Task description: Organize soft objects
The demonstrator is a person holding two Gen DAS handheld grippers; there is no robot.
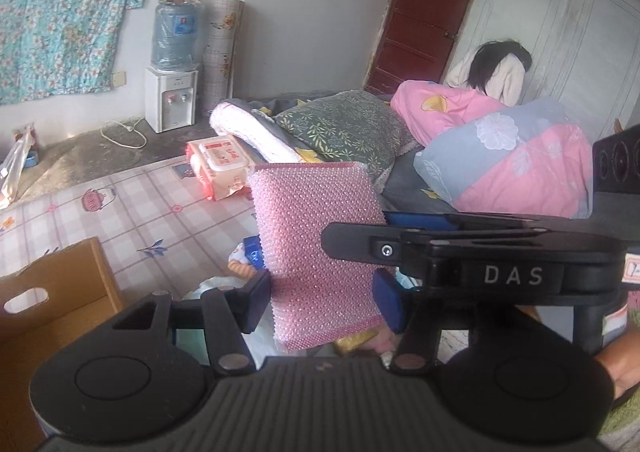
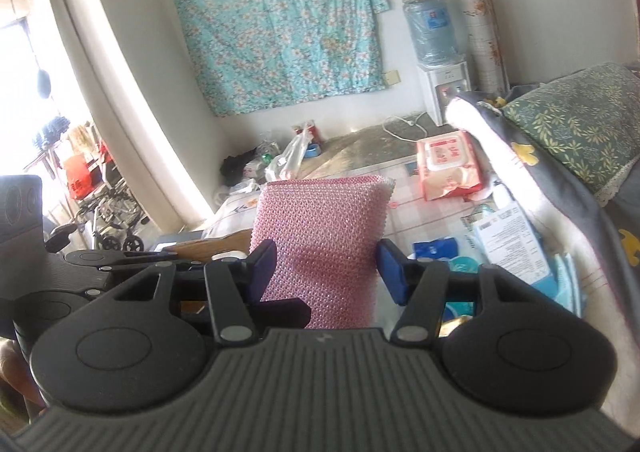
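Observation:
A pink beaded sponge pad (image 1: 316,236) stands upright in the air between both grippers. My left gripper (image 1: 324,300) is shut on its lower part, a blue pad pressed to each side. My right gripper (image 1: 360,232) reaches in from the right and clamps the pad's middle. In the right wrist view the same pad (image 2: 320,240) fills the gap of my right gripper (image 2: 326,272), whose pads touch both edges. A finger of the left gripper (image 2: 288,308) crosses under the pad's lower left.
A cardboard box (image 1: 60,292) stands open at the lower left on the checked floor mat (image 1: 120,220). A wet-wipes pack (image 1: 224,168) lies beyond. Loose packets (image 2: 508,244) lie below. Pillows and quilts (image 1: 520,164) are piled right, with a person (image 1: 500,64) behind them.

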